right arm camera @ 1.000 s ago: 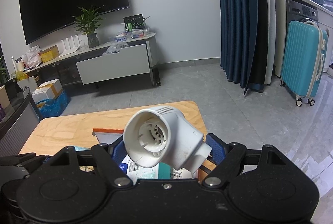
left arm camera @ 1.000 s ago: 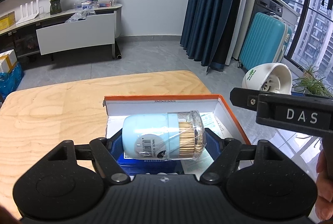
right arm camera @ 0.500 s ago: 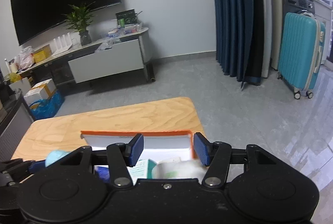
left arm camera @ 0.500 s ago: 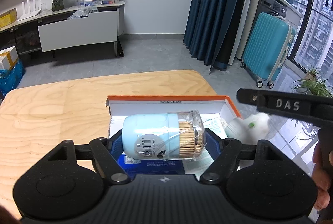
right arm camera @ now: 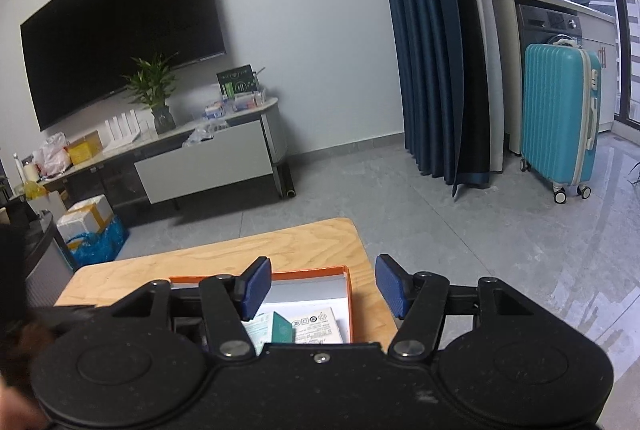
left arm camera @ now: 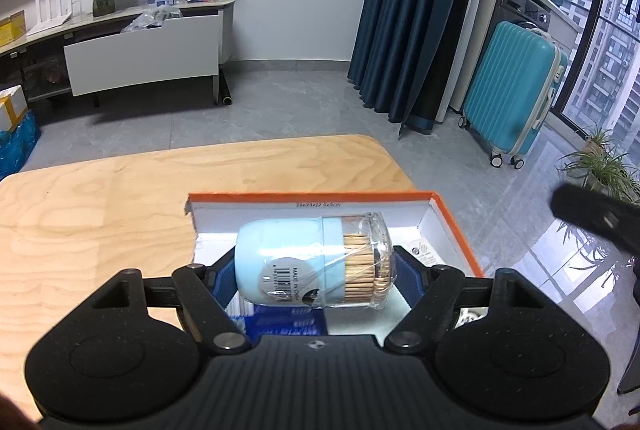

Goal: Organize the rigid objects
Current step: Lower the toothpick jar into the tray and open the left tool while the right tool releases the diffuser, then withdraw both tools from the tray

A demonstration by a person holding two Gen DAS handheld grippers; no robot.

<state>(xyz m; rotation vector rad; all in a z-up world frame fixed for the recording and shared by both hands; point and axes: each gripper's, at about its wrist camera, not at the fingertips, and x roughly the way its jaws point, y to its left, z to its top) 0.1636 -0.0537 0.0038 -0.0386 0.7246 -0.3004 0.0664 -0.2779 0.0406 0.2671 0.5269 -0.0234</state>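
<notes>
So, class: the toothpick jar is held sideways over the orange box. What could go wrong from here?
1. The toothpick jar lies sideways, gripped end to end by the left hand-held gripper; its smooth ends might slip from the pads.
2. Released here, it could roll inside the orange box, which already holds packets.
3. The box sits near the table edge, so a nudge might push it off.

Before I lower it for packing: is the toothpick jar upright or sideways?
Sideways: the toothpick jar lies level in the left gripper, above the orange box.
</notes>
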